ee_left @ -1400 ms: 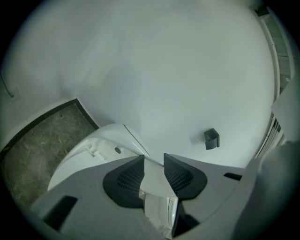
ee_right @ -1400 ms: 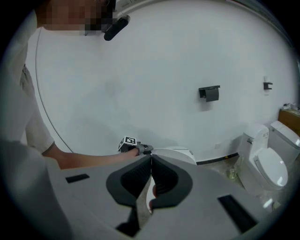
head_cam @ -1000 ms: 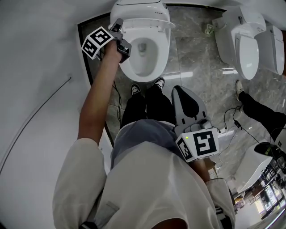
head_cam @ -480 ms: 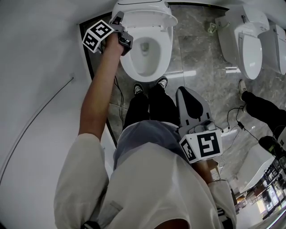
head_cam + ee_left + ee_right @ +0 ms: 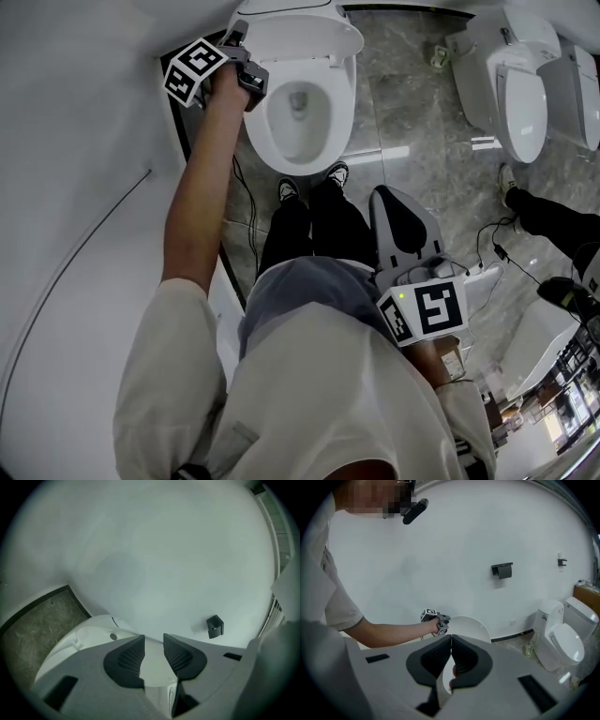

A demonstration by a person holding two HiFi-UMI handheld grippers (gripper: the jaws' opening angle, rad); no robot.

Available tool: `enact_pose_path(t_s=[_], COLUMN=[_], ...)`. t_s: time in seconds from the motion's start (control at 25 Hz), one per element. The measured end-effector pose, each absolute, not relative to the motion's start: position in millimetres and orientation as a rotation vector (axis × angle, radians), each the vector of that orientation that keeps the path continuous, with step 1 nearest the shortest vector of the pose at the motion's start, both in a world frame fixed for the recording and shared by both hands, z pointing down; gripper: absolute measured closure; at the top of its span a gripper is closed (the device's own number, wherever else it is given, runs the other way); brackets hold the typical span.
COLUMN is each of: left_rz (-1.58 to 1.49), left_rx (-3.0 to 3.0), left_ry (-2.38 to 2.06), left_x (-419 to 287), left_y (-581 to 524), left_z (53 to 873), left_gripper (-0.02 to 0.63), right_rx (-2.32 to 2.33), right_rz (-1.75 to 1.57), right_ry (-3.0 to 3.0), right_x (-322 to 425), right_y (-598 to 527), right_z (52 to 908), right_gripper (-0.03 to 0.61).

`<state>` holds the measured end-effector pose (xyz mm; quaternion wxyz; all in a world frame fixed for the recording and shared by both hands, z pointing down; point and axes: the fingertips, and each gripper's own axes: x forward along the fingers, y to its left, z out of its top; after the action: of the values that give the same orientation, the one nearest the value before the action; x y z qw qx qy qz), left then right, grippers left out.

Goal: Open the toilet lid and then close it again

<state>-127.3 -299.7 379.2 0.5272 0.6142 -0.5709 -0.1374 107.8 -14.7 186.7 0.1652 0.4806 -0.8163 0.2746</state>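
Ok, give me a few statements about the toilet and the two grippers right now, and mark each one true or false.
1. The toilet lid is raised and the bowl is uncovered. True.
2. The right gripper is clamped on the lid. False: it is held back by the person's waist, away from the toilet, with its jaws together on nothing.
3. The left gripper is at the left edge of the raised lid. True: the lid's edge sits between its jaws.
4. This is the only toilet in the room. False: other toilets stand along the wall to the right.
5. The person's shoes are just in front of the bowl. True.
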Motion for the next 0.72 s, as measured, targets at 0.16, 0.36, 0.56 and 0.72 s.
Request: enact_pose_path(t_s=[0.16, 0.36, 0.56, 0.72], left_rz=[-0.309, -0.217, -0.19, -0.089], left_rx=[1.49, 1.508, 1.545, 1.641], left_ry=[-1.376, -1.431, -1.47, -1.51], left_x=[-129, -134, -146, -150], left_y=[-303, -308, -313, -312], left_z=[378, 384, 386, 381], left_gripper=[0.502, 0.573, 0.586, 0.597], right_rx=[1.37, 1.372, 1.383, 1.383], right_rz=[0.793, 0.793, 0.793, 0.799], right_ry=[-2.324, -2.321, -2.309, -2.304], right_x=[109, 110, 116, 117], right_y=[-13, -13, -15, -15], right_z=[188, 188, 190, 193], right_gripper=[0.568, 0.568, 0.568, 0.568])
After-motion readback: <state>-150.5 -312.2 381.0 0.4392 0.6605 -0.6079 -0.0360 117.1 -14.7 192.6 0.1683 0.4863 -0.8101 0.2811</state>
